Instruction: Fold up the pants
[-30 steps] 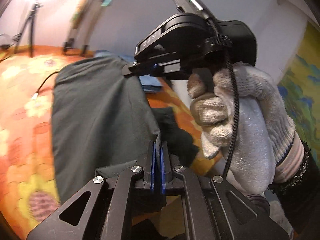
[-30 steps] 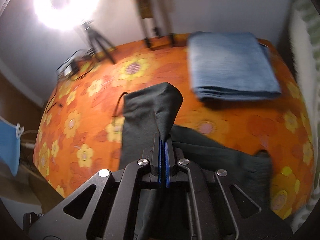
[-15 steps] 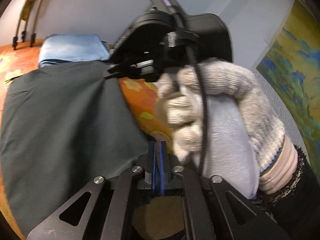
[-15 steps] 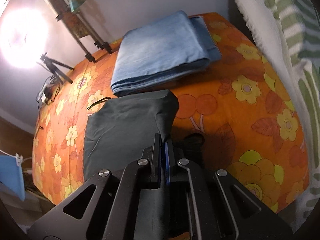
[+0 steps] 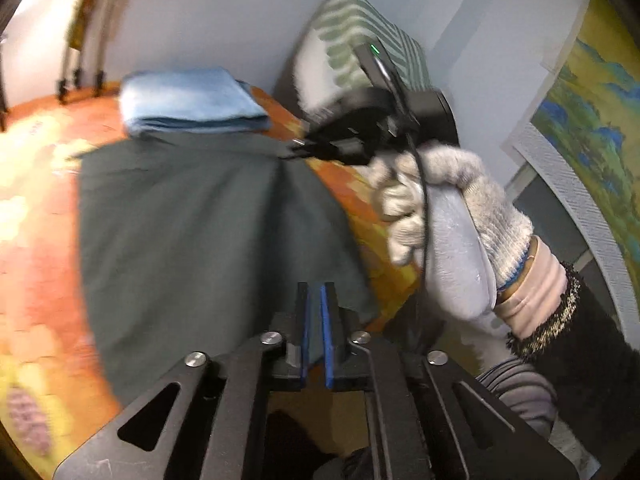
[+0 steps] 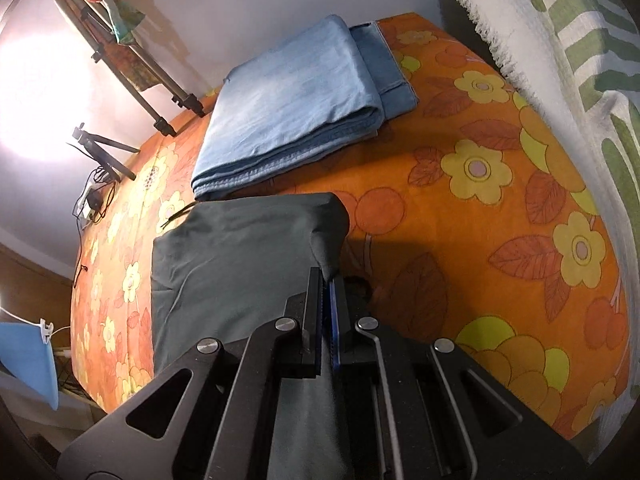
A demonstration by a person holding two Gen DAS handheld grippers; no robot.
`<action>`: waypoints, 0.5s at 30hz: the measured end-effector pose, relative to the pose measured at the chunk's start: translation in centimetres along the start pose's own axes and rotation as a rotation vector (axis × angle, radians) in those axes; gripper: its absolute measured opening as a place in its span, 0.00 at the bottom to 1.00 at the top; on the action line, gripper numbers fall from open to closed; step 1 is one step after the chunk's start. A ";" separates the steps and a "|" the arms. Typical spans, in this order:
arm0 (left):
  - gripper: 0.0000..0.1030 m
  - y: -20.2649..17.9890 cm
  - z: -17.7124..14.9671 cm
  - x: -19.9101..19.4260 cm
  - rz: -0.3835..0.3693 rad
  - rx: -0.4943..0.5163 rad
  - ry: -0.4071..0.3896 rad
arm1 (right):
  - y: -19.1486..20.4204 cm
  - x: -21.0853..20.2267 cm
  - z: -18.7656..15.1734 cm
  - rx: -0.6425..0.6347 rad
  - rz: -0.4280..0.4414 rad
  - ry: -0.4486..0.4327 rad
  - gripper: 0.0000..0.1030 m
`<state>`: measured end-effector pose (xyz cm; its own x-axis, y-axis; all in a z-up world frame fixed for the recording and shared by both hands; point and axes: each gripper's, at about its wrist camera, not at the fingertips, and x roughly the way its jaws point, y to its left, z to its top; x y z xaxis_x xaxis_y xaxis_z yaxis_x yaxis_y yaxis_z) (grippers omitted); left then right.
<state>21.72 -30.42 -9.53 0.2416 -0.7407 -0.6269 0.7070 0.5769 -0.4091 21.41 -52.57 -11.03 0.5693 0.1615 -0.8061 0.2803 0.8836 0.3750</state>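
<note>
Dark green pants [image 5: 200, 220] lie spread in a folded layer on the orange flowered bedspread [image 6: 480, 200]. My left gripper [image 5: 315, 296] is at their near right edge; its jaws are opening, and a narrow gap shows between the blue pads with cloth still lying in it. My right gripper [image 6: 326, 280] is shut on a raised corner of the pants [image 6: 240, 260]. In the left wrist view the right gripper [image 5: 296, 146] pinches the far right corner, held by a gloved hand [image 5: 440, 208].
Folded light blue jeans [image 6: 292, 100] lie just beyond the pants, near the wall. A white and green striped blanket [image 6: 560, 40] rises along the right side. Tripod legs [image 6: 104, 148] and cables stand at the far left under a bright lamp.
Both grippers carried the pants edge over towards the blue jeans and lowered it, so the cloth now lies flatter. The left pads have parted slightly. The right pads stay clamped.
</note>
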 end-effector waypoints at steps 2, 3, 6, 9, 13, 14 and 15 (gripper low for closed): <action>0.09 0.9 -0.5 -1.9 0.059 0.015 -0.028 | 0.1 0.1 0.1 -0.013 -0.005 -0.015 0.03; 0.09 1.8 -0.7 -2.6 0.086 0.015 -0.038 | 0.1 0.2 0.2 -0.025 -0.019 -0.017 0.03; 0.09 3.9 -1.6 -2.7 0.110 -0.031 -0.020 | 0.2 0.2 0.2 -0.084 -0.137 -0.022 0.15; 0.09 4.2 -2.5 -1.1 0.104 -0.051 0.038 | 0.0 -2.5 -0.2 -0.072 -0.157 -0.075 0.21; 0.09 3.0 -4.4 0.2 0.123 -0.015 0.093 | 1.6 -6.9 -2.6 -0.080 -0.019 -0.133 0.33; 0.09 2.8 -4.7 0.5 0.127 -0.010 0.104 | 2.1 -7.3 -3.3 -0.091 -0.010 -0.139 0.38; 0.09 2.8 -5.1 0.6 0.130 -0.010 0.114 | 3.3 -7.3 -4.5 -0.118 0.001 -0.129 0.39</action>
<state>20.45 -27.44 -14.44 0.2533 -0.6156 -0.7462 0.6676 0.6695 -0.3257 14.67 -48.89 -5.95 0.6660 0.1118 -0.7376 0.1914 0.9300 0.3138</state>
